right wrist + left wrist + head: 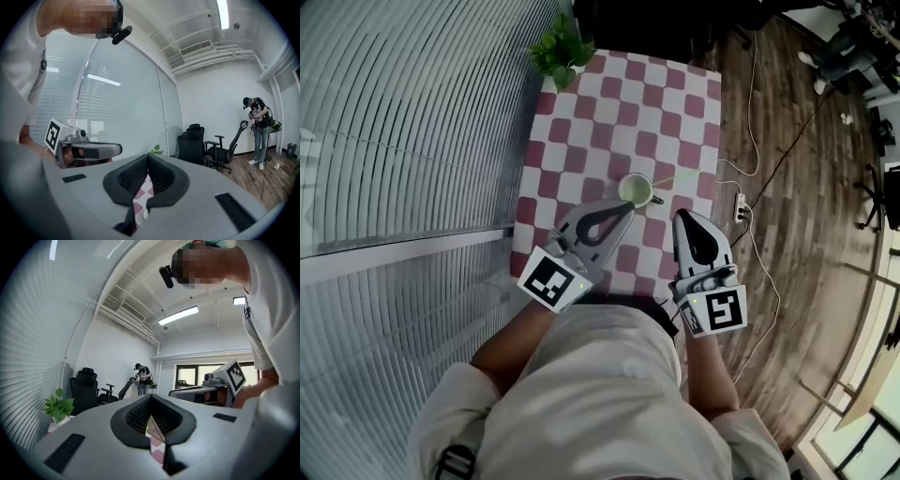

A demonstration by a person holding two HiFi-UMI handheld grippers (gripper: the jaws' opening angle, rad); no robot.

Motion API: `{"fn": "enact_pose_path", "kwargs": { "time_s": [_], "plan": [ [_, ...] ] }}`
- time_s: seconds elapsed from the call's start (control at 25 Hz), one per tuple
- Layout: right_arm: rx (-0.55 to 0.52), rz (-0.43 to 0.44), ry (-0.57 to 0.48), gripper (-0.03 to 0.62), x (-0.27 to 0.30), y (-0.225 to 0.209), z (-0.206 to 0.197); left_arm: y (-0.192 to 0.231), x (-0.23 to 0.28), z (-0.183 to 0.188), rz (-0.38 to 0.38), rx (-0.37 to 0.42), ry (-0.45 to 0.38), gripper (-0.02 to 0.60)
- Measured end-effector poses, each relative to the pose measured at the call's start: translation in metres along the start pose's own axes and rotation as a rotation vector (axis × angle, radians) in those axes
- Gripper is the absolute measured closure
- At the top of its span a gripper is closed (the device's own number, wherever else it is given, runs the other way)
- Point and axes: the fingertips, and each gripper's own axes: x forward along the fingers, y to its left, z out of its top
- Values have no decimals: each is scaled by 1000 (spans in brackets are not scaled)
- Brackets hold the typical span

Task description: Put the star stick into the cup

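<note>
A pale green cup (pixel 636 189) stands on the red-and-white checked tablecloth (pixel 628 112), near its front edge. A thin light-green stick (pixel 684 175) leans out of the cup toward the right edge of the table; its star end is too small to make out. My left gripper (pixel 627 210) is shut and empty, its tip just in front of the cup. My right gripper (pixel 683 217) is also shut and empty, a little right of the cup. In the left gripper view the jaws (pixel 150 398) meet, with checked cloth showing below. The right gripper's jaws (pixel 147 157) meet too.
A small potted plant (pixel 561 49) stands at the table's far left corner. A glass wall with blinds (pixel 403 122) runs along the left. A power strip (pixel 739 206) and cables lie on the wooden floor to the right. Office chairs (pixel 206 145) and a person (pixel 259 131) stand farther off.
</note>
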Motion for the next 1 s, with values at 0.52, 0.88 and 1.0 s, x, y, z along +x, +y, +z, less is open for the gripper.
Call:
{"fn": "enact_pose_path", "kwargs": {
  "time_s": [0.52,0.88,1.0],
  "plan": [
    [-70,61,-84,562,-14,37,82,-19,-10,68,-15,31,-55,549],
    [-88,52,-103,563,-20,47,104,-34,-15,82,-36,62,-62,549],
    [-104,52,-103,563,-22,48,104,-35,-16,86,-41,62,-68,549]
  ]
}}
